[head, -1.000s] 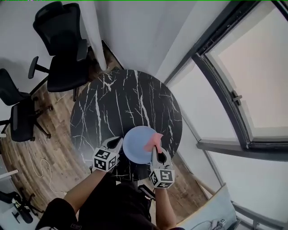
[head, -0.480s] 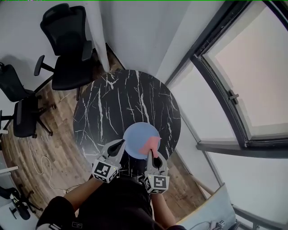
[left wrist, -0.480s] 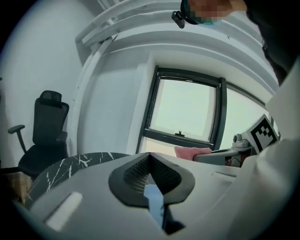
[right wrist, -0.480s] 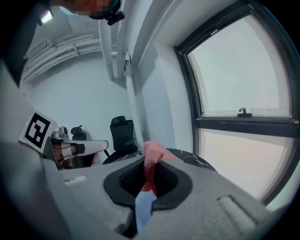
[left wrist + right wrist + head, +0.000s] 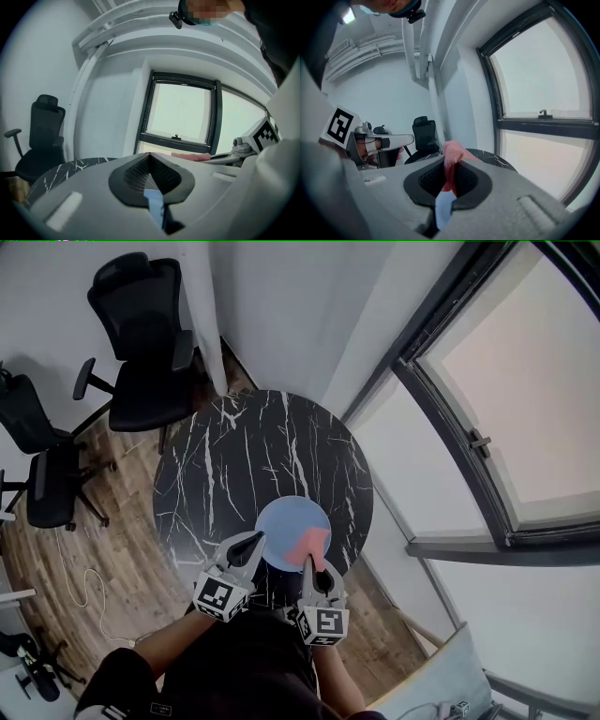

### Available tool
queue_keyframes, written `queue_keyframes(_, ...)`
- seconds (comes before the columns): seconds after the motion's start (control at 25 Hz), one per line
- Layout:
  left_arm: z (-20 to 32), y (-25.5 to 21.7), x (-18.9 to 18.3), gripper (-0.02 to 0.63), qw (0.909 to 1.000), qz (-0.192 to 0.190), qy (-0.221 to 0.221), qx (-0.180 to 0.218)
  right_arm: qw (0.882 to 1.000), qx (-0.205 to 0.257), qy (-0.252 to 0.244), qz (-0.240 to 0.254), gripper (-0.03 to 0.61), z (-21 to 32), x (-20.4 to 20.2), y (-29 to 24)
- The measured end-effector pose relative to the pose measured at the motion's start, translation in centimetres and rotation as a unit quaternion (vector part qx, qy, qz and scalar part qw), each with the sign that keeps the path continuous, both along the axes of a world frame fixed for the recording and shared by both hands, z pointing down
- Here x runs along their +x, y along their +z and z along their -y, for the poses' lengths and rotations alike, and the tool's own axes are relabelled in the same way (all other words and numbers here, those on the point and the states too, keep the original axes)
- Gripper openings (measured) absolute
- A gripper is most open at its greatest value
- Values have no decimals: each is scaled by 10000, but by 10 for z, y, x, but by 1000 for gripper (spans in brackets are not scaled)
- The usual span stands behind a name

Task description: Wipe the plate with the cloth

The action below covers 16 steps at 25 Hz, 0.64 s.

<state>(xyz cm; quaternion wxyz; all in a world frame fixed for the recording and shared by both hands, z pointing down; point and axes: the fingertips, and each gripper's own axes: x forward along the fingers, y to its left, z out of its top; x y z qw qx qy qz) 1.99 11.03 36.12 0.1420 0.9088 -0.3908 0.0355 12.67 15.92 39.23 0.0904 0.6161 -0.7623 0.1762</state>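
Round light-blue plate (image 5: pixel 281 524) lies flat on the near part of the round black white-veined marble table (image 5: pixel 234 456), close to the table's near edge. Crumpled pink cloth (image 5: pixel 310 544) is over the plate's near-right area in the head view; whether it touches the plate surface can't be told.

Right gripper (image 5: pixel 310 564) is clamped tight on the cloth. In the right gripper view a pink fold stands up between the ribbed black pads (image 5: pixel 431 180) and bulges past their tips. A pale blue sliver shows in the gap below.

Left gripper (image 5: pixel 256 541) is fully closed, pads pressed against each other. Its tip is at the plate's left rim in the head view. The left gripper view shows a thin light-blue strip in the slot behind the pads; contact with the plate can't be told.

The grippers are side by side, near each other.

Further out:
- black office chair (image 5: pixel 141 343) and a second black chair (image 5: pixel 47 474) on the wood-plank floor (image 5: pixel 112 549), left of the table
- white cord (image 5: pixel 89 592) on the floor
- dark-framed window (image 5: pixel 469 446) to the right
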Motion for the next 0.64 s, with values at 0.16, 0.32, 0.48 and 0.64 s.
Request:
queue_keyframes(0.16, -4, 0, -2, -3, 10000, -8, 30, 1, 10000, 15, -8, -15, 17, -3, -1, -1)
queue_keyframes(0.32, -10, -1, -3, -3, 10000, -21, 64, 3, 10000, 32, -10, -8, 17, -9, -3, -2)
queue_keyframes(0.48, -15, -2, -4, -3, 10000, -31, 73, -2, 10000, 35, -28, -17, 17, -13, -6, -4)
queue_keyframes(0.64, -19, 0, -7, -3, 10000, -30, 85, -11, 10000, 34, -57, -51, 17, -18, -9, -2)
